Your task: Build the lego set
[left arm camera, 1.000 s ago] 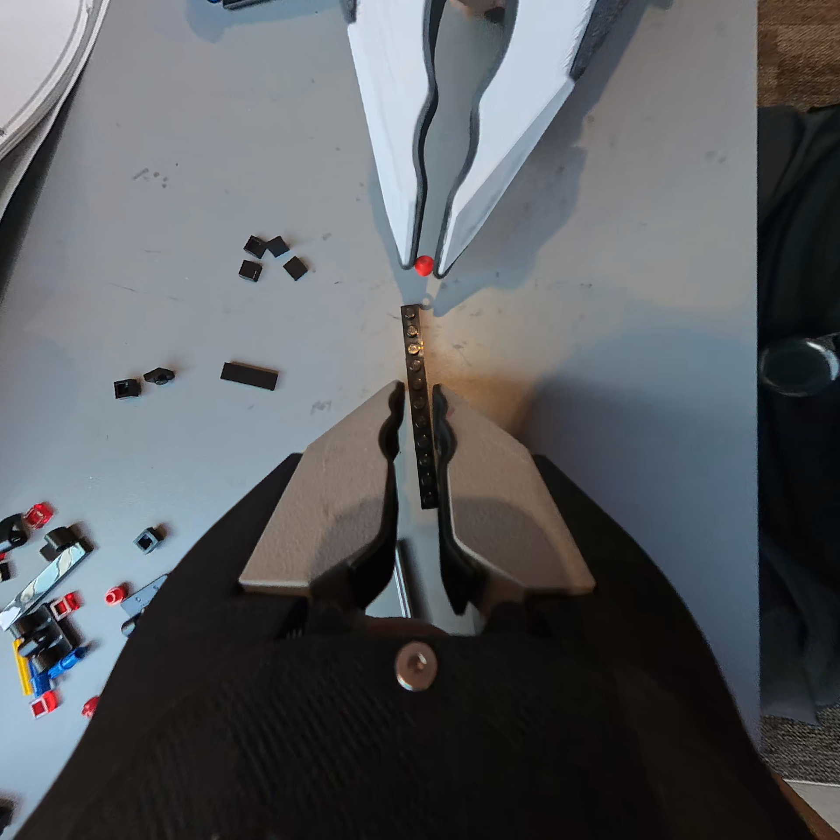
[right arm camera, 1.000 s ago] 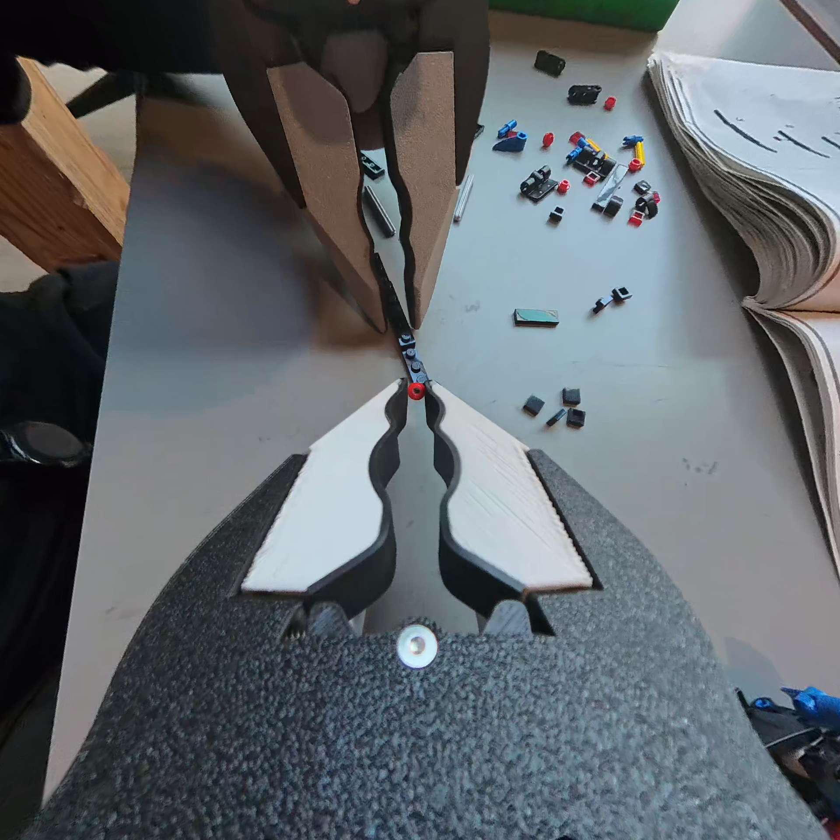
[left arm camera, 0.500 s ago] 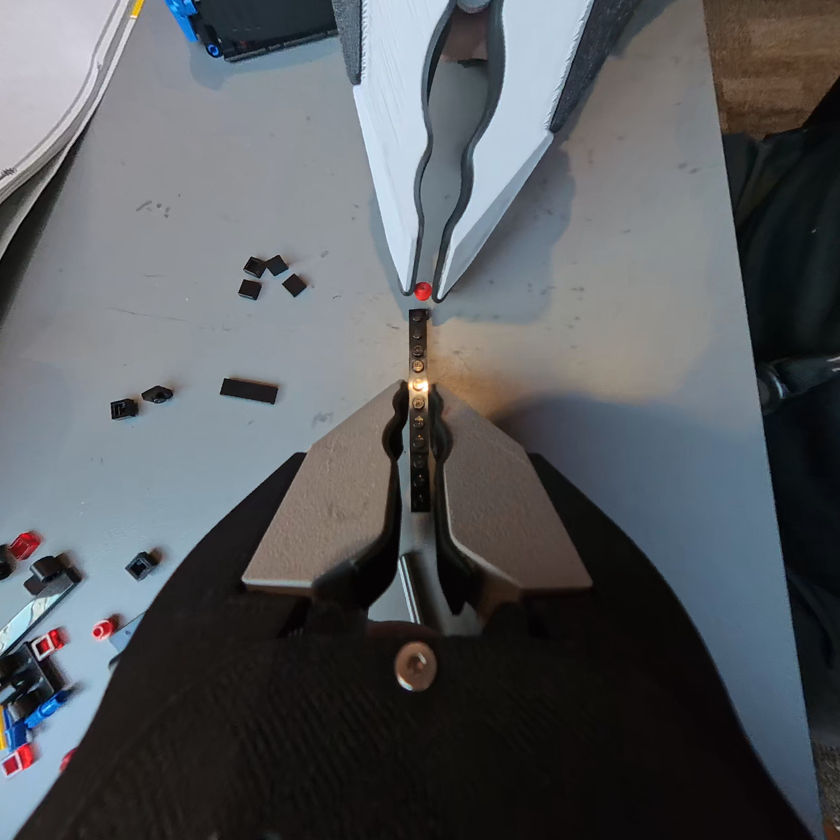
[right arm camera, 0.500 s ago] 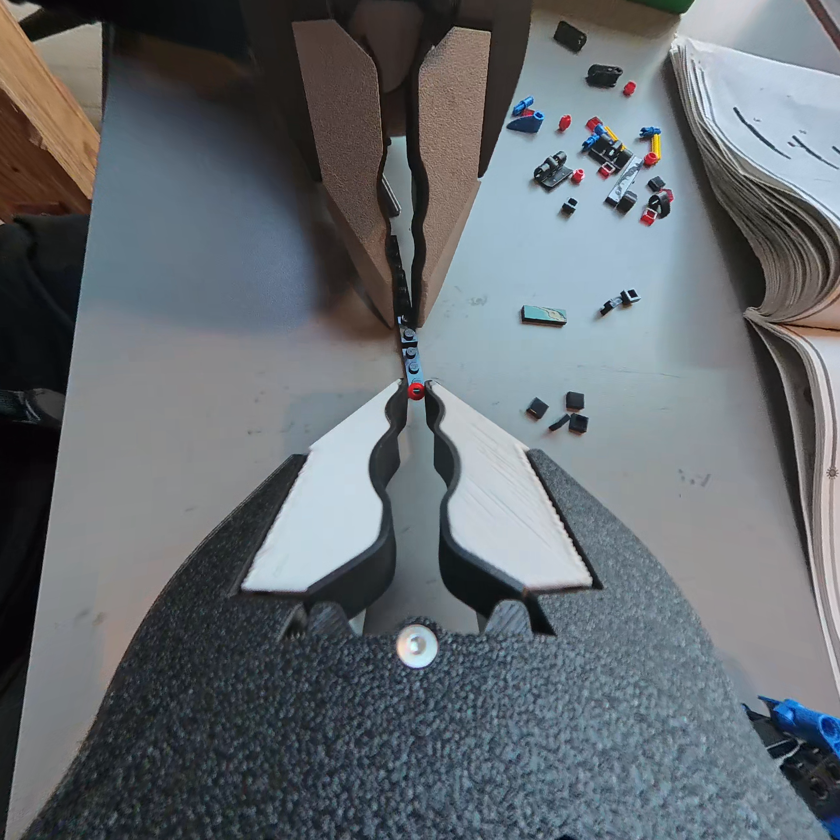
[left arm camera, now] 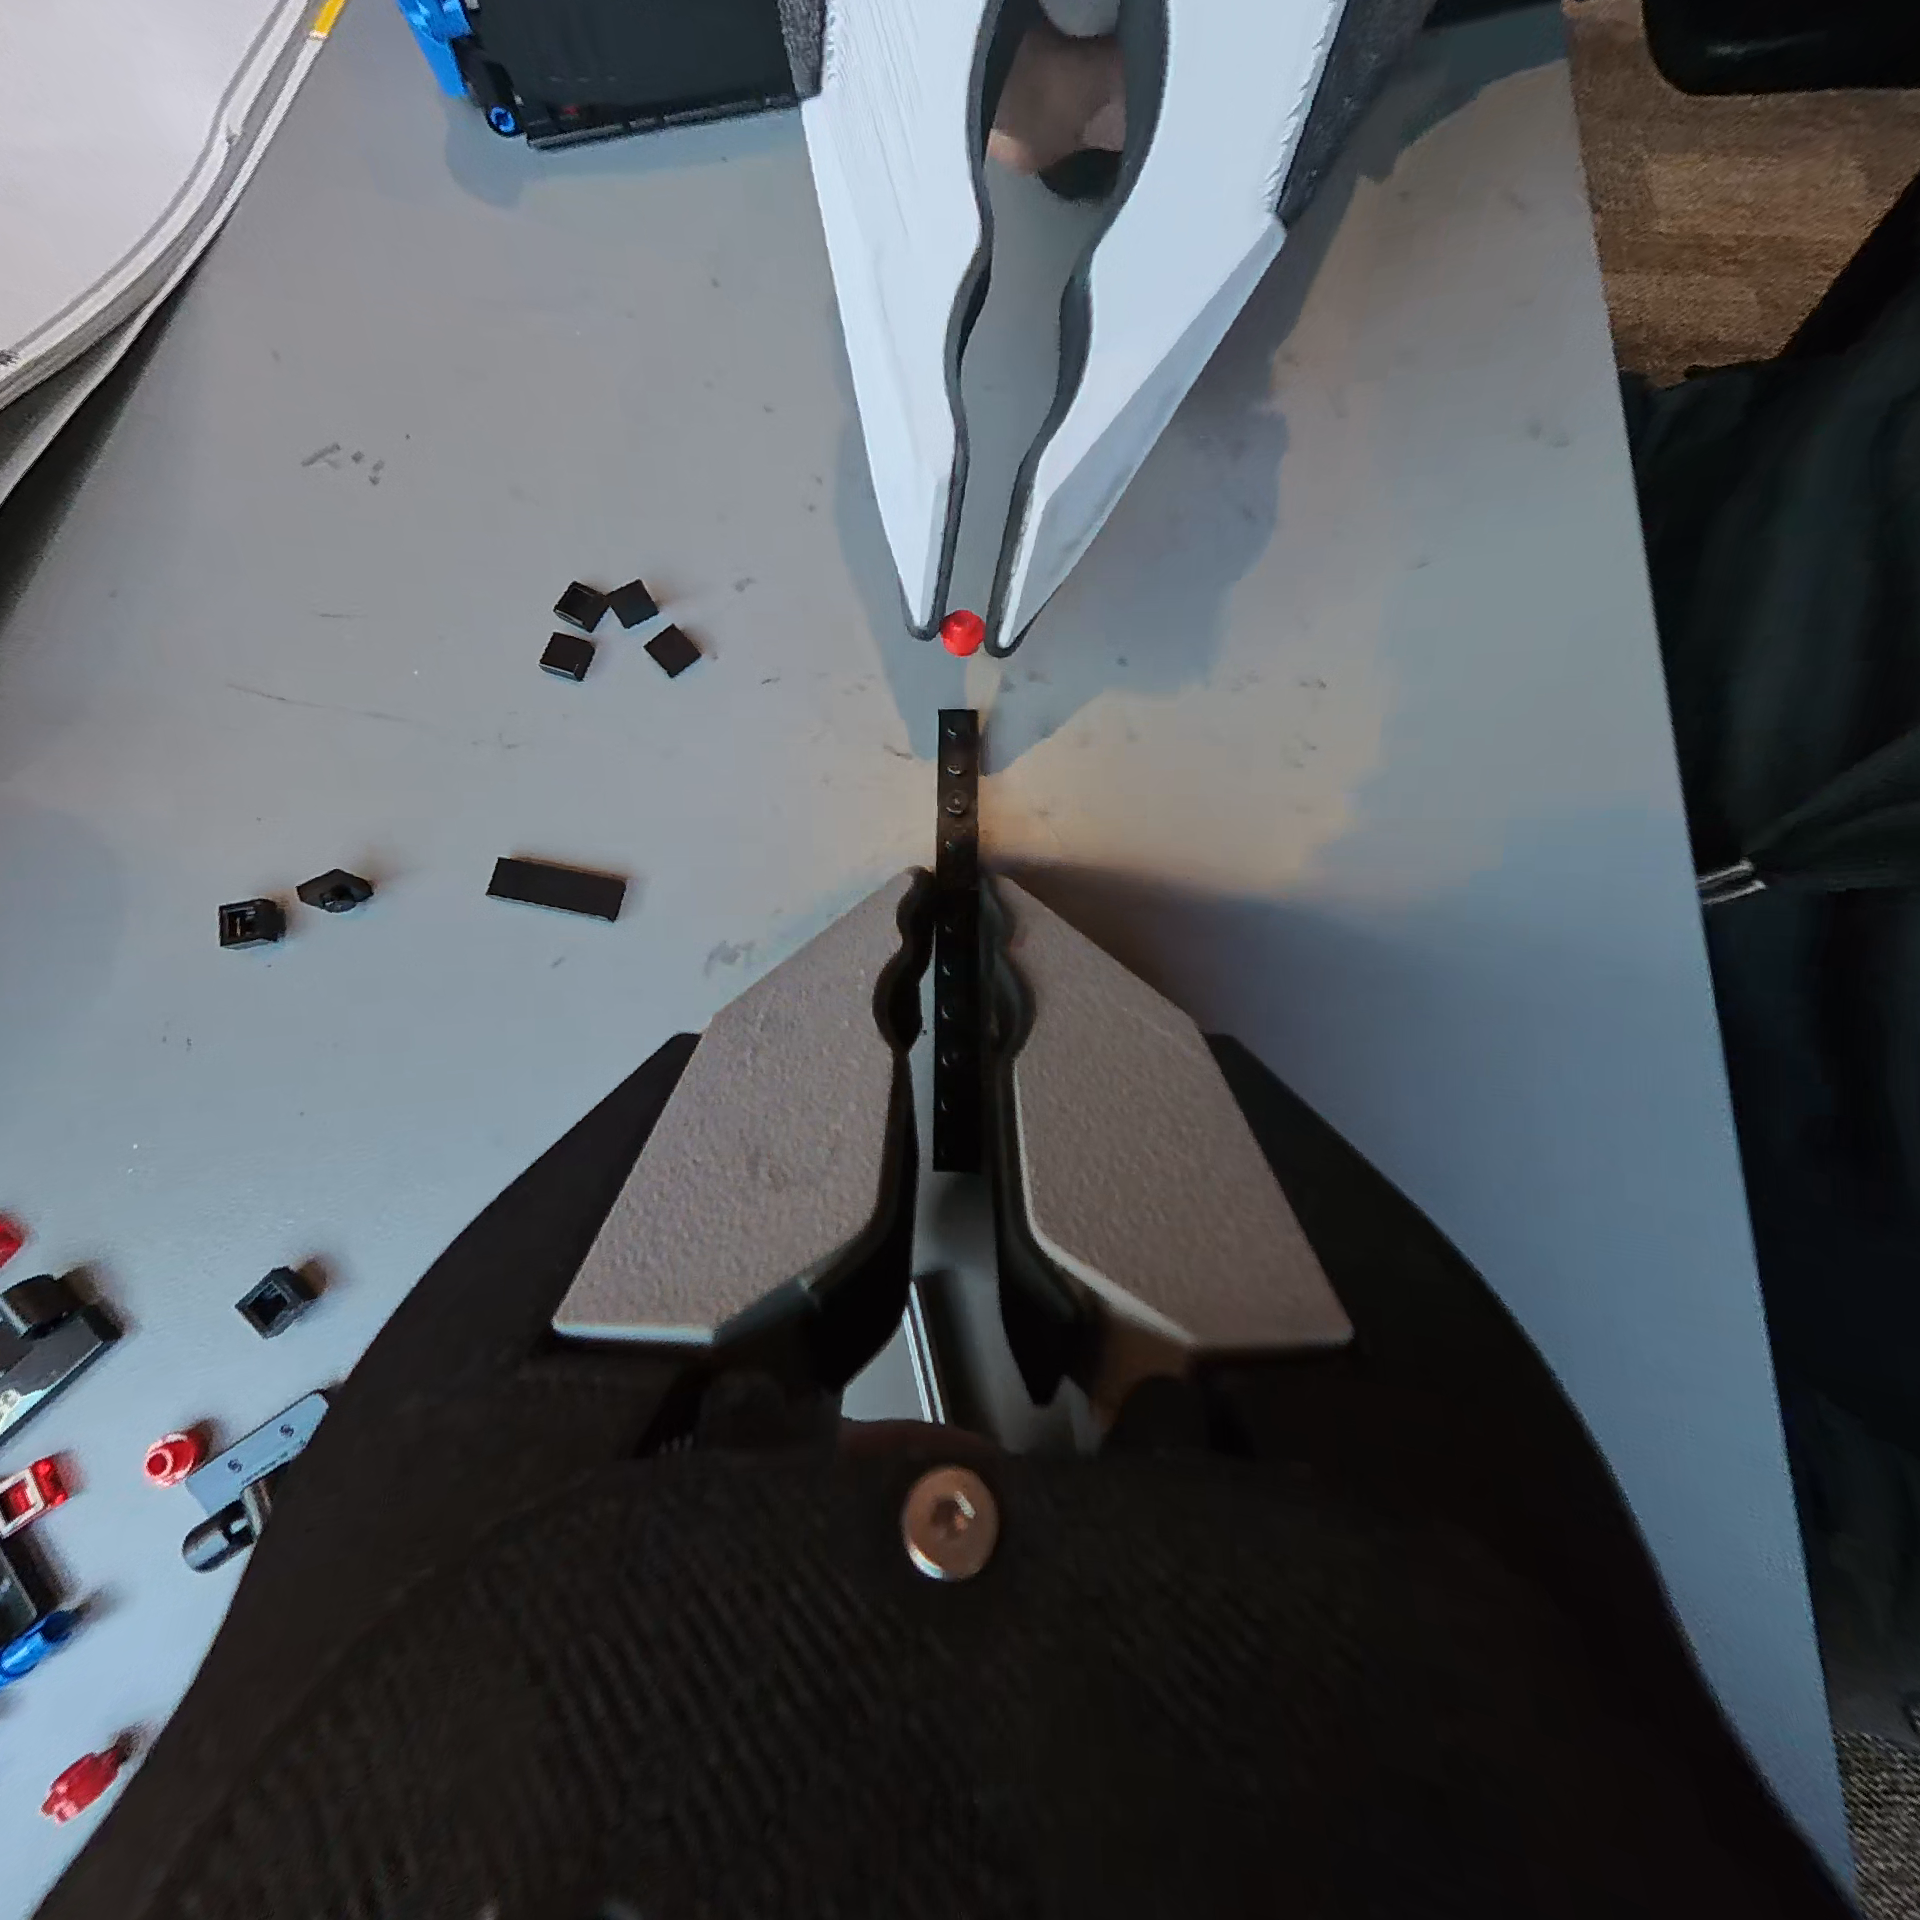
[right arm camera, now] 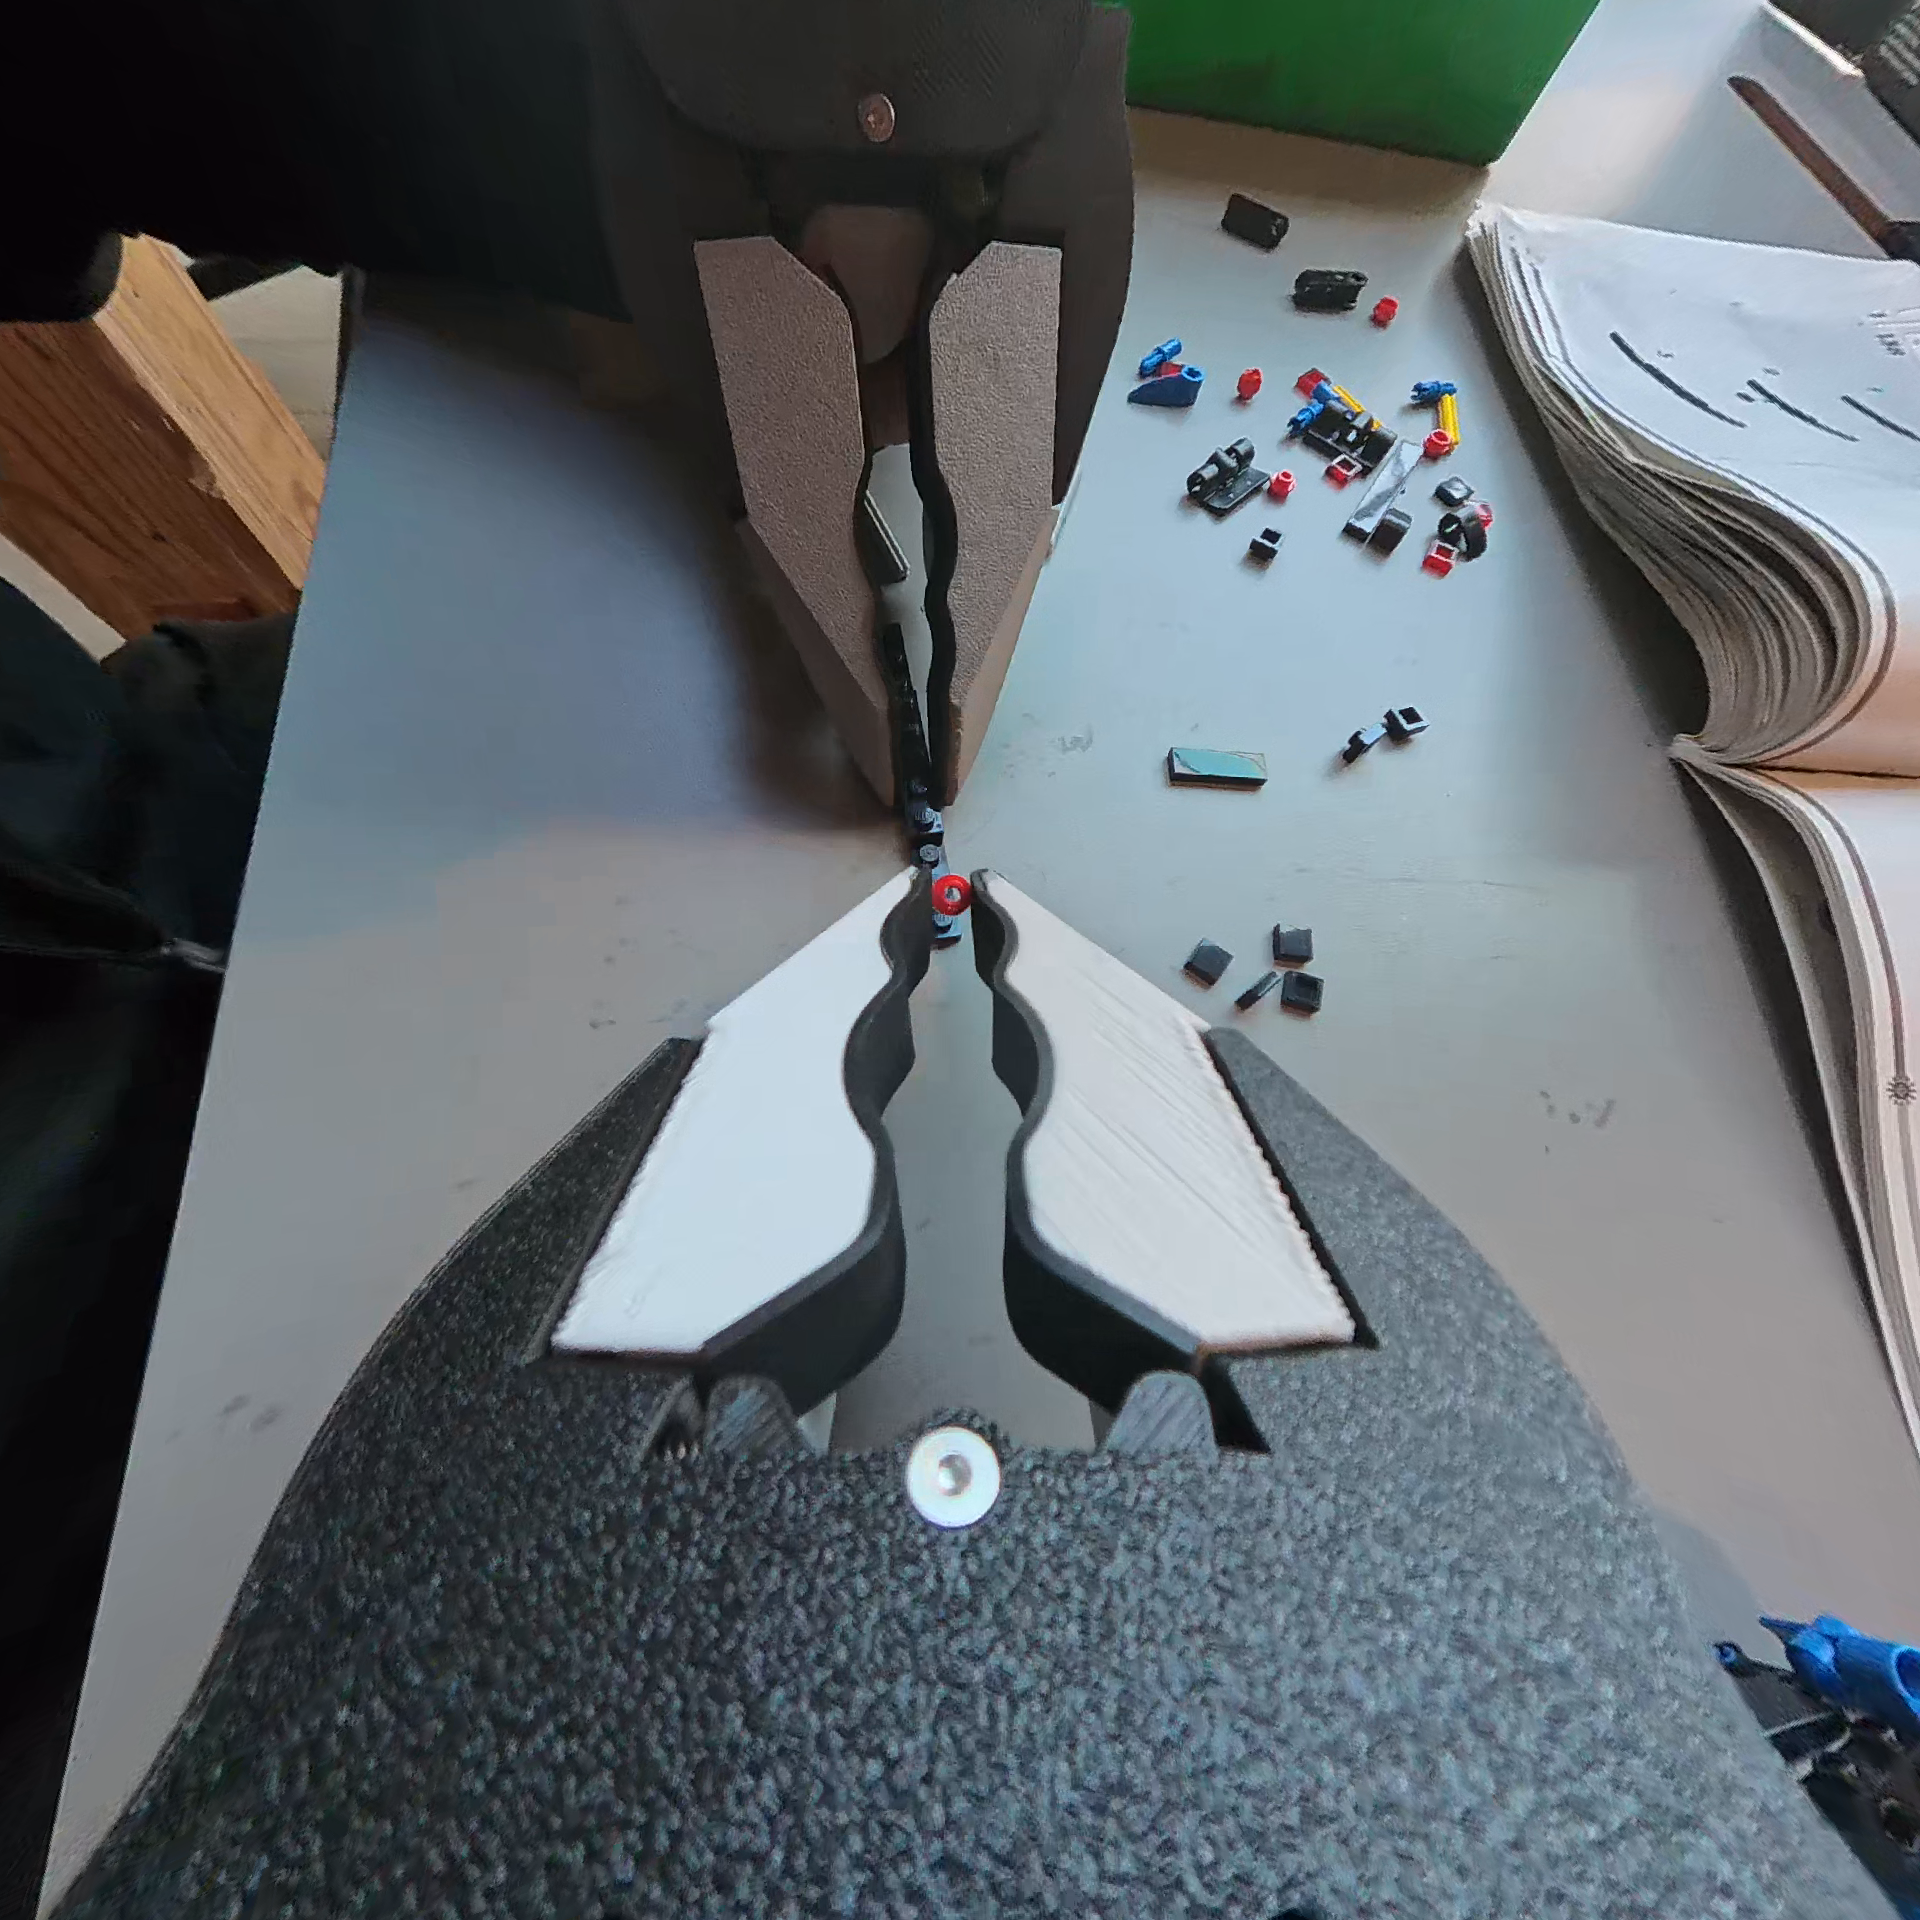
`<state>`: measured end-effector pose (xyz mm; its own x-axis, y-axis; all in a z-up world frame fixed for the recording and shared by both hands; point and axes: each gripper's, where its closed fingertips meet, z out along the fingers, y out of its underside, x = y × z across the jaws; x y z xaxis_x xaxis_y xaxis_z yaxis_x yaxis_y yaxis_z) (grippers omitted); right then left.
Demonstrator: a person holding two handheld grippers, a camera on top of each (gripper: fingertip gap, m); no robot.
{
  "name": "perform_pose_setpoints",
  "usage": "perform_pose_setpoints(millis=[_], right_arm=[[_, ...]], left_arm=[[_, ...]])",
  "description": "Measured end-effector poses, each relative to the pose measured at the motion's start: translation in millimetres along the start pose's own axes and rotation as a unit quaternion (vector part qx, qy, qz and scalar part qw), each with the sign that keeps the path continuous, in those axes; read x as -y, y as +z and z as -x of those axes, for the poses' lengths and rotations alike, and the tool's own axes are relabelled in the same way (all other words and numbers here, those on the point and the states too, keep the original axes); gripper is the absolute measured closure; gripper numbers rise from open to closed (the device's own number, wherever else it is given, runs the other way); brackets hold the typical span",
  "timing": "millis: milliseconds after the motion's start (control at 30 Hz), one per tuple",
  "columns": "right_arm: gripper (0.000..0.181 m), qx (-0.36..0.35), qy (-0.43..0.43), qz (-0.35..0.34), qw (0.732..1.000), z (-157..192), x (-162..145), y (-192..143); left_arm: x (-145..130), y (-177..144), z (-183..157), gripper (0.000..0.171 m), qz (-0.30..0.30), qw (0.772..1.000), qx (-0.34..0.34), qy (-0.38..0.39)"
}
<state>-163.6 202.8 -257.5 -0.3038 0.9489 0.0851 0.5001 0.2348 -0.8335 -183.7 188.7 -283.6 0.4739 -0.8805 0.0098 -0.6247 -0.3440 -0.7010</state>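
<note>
black loose tiles (left arm camera: 619, 633) lie left of both claws.

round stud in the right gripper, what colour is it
Red, clearest in the left wrist view.

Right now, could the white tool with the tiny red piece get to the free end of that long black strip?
Probably yes. The right tool, shut on the small round red stud, sits just beyond the long black studded plate; only bare grey table lies between them.
</note>
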Motion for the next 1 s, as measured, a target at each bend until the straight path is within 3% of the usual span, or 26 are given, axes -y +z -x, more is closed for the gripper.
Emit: perform_pose_setpoints(millis=[367, 1000], right_arm=[[0.175, 0.004, 0.017, -0.007, 1.0, -5, 0, -3], [0.175, 0.017, -0.026, 0.063, 0.998, 3, -14, 12]], left_arm=[[-1, 0, 0, 0.166, -0.001, 1.0, -0.01, -0.009], [-1, 0, 0, 0.167, -0.003, 1.0, -0.014, -0.012]])
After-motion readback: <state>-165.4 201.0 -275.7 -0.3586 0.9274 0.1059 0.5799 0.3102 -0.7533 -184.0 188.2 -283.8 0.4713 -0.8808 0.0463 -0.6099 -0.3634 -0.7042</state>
